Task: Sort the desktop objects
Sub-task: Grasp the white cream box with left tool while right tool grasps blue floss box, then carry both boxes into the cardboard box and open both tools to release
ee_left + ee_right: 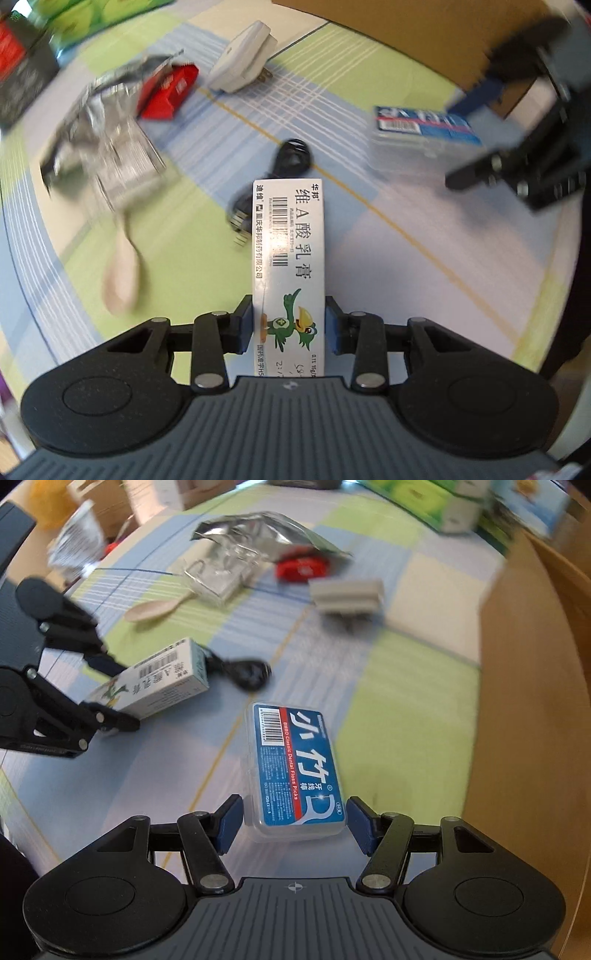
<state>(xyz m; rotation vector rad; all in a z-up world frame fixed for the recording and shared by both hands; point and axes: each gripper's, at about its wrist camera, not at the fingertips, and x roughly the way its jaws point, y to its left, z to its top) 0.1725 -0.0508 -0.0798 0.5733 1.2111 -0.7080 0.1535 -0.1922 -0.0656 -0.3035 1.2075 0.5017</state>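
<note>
White cardboard with a green cartoon bird: the ointment box (288,266) sits clamped between the 2 blue pads of the left gripper (289,325), which press its long sides at the near end while the rest sticks out forward over the checked tablecloth (424,258). From the right wrist view the same box (162,686) is lifted clear of the cloth, tilted, at the left.

The right gripper (294,821) stands spread, its pads on either side of the near end of the dental floss box (295,768), a clear case with a blue label lying flat on the cloth. Small gaps show between each pad and the case, so nothing is gripped.

Just beyond the ointment box lies a black cable (284,162). Further off rest a white plug adapter (243,62), a red packet (166,92), crumpled silver foil (99,122) and a pale spoon (122,269) at the left. A brown cardboard box (532,701) rises along the right edge.
</note>
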